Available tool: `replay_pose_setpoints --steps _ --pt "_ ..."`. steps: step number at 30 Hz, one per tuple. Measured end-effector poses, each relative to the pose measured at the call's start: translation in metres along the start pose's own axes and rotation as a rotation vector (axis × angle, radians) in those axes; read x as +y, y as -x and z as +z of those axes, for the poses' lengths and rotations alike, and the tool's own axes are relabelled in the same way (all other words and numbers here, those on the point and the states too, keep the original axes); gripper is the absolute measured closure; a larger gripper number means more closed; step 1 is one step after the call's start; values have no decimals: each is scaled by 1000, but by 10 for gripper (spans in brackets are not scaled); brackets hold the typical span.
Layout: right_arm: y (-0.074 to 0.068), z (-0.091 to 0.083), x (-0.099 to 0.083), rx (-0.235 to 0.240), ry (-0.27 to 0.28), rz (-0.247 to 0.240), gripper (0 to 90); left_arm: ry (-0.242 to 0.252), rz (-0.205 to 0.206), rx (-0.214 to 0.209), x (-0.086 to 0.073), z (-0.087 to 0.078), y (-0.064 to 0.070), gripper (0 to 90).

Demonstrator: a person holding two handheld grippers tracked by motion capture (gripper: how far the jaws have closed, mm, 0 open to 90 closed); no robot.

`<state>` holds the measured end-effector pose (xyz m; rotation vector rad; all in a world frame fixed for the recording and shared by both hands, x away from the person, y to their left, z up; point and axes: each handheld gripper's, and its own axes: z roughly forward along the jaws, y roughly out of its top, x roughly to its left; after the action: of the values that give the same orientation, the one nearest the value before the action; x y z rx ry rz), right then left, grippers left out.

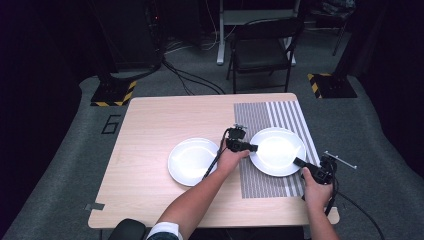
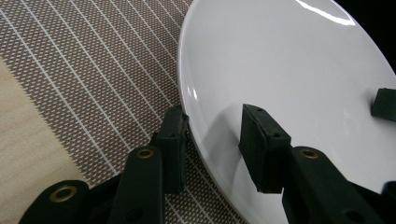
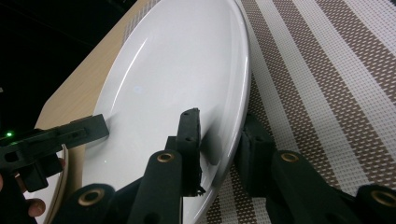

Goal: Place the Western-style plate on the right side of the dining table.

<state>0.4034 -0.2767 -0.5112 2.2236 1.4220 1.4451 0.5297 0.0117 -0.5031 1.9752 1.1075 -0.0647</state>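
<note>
A white plate (image 1: pixel 276 150) is over the striped placemat (image 1: pixel 260 182), with both grippers at its rim. My left gripper (image 1: pixel 252 148) grips its left edge: in the left gripper view the plate (image 2: pixel 280 70) has one jaw under the rim and the other on its top face. My right gripper (image 1: pixel 298 161) holds the near-right edge. In the right gripper view the plate (image 3: pixel 177 70) sits between the jaws, one pressing the top and one beneath the rim, and the left gripper (image 3: pixel 100 127) shows across it. A second white plate (image 1: pixel 192 161) lies on bare wood to the left.
The wooden table (image 1: pixel 155 120) has open room at its back and left. A black folding chair (image 1: pixel 262 50) stands beyond the far edge. Cables trail from both grippers toward the person.
</note>
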Motion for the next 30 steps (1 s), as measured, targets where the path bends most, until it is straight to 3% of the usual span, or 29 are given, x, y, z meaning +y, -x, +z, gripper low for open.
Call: replay_pose_setpoints --steps 18,23,30 --pt "-1 6 -1 -64 3 -57 678 -6 -17 -1 -1 8 -1 616" --pt "0 7 0 -68 11 -38 675 -10 -28 0 -2 10 0 611" --pt "-1 8 0 -81 7 -63 669 -16 -22 8 -2 11 0 606"
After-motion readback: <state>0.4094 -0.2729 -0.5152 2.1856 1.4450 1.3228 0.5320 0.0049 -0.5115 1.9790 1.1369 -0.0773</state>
